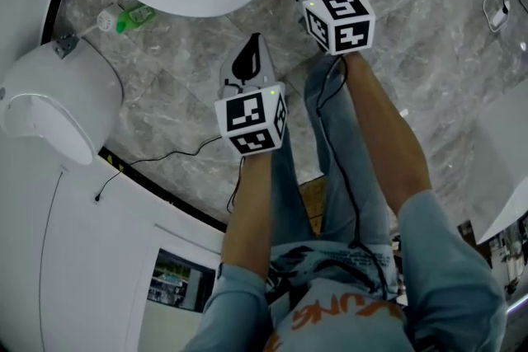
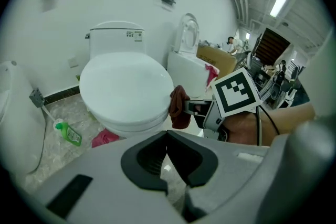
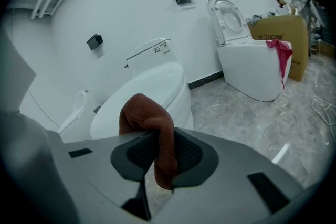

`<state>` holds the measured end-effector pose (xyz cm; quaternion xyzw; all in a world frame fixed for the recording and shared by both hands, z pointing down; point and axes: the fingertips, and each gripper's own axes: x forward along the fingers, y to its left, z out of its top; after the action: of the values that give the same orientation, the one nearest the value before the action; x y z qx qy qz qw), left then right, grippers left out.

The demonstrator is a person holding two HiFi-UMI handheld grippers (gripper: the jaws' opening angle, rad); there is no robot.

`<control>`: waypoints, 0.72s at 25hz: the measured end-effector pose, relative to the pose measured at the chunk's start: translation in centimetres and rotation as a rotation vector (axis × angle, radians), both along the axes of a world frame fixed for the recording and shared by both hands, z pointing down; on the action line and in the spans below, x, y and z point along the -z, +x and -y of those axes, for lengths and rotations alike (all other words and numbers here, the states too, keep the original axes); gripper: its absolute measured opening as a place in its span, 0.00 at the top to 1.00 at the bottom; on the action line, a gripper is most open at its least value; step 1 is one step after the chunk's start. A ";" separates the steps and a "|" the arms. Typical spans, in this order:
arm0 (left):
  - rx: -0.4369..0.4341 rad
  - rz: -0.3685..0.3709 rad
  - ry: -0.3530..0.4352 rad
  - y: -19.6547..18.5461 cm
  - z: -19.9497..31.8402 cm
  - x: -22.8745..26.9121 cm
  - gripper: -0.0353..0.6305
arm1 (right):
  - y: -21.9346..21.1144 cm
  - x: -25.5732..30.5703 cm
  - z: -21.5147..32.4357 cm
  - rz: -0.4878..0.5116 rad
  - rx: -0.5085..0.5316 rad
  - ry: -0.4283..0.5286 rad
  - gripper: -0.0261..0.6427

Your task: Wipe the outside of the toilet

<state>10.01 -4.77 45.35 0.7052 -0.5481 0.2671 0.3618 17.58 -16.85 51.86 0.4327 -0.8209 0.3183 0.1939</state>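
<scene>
**While the cloth hangs by one fold, the bowl's curve is the hazard**

Since the right claw [image 3: 157,157] is clenched on only a fold of the brown cloth [image 3: 152,128], with a bunch above the jaws and a tail below, a firm drag could, I judge, tug it free. It could also let bare jaw tips scrape porcelain. The toilet [image 3: 157,84] sits just ahead and left of that claw; whether cloth and bowl touch, I cannot tell.

The left claw [image 2: 167,135] is clenched on nothing, jaws meeting tip to tip. It sits behind and left of the right one, with the toilet straight ahead.

To the right of the right claw lies open marble floor [image 1: 429,53]. Ahead-left of the left claw it crowds: a green bottle [image 2: 68,132] and a pink rag [image 2: 105,138] lie low by the bowl, a white fixture [image 1: 58,99] beyond.
</scene>
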 end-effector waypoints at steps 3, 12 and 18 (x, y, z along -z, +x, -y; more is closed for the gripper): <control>0.068 -0.015 0.001 0.5 0.8 -0.2 0.95 | 0.5 -0.3 1.4 -0.002 0.044 -0.001 0.85; 0.184 -0.071 0.006 1.1 0.4 -1.3 0.95 | 1.3 -0.4 2.2 -0.035 0.107 0.009 0.85; 0.200 -0.107 -0.006 -1.3 -2.6 -2.1 0.95 | 0.8 0.0 -3.6 -0.064 0.098 -0.014 0.85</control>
<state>8.71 -2.14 47.41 0.6592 -0.5947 0.1933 0.4177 18.36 -13.21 51.87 0.4008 -0.8322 0.3000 0.2385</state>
